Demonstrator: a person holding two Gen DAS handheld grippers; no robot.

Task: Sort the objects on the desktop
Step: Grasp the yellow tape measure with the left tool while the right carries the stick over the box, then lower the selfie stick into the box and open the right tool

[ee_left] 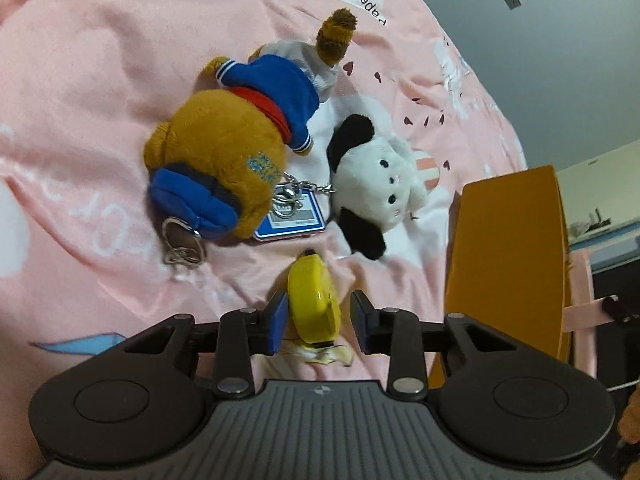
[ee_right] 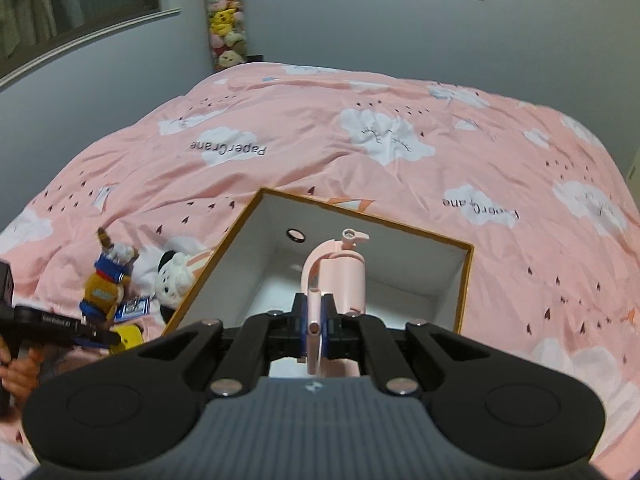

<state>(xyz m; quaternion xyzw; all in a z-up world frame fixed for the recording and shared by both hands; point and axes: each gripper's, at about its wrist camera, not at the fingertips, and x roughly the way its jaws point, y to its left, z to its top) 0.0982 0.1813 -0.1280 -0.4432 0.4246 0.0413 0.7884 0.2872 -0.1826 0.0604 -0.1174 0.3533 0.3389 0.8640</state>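
A yellow round toy [ee_left: 314, 304] lies on the pink bedspread between the fingers of my left gripper [ee_left: 320, 320]. The left pad touches it, while a thin strip of cloth shows beside the right pad, so the jaws stand open around it. Beyond it lie a brown bear plush in blue clothes [ee_left: 224, 152], a white-and-black dog plush [ee_left: 372, 184] and a blue card on a chain [ee_left: 292, 220]. My right gripper [ee_right: 316, 320] is shut on the thin handle of a pink bottle-like item [ee_right: 344, 280], held over the open orange box [ee_right: 464, 280]. A small dark ring [ee_right: 296, 235] lies inside the box.
The box's orange wall [ee_left: 508, 260] stands close to the right of the left gripper. The rumpled pink bedspread [ee_right: 360, 140] stretches wide behind the box. A clear tube of plush toys [ee_right: 226, 20] stands at the far wall. A person's hand [ee_right: 16, 368] holds the left gripper.
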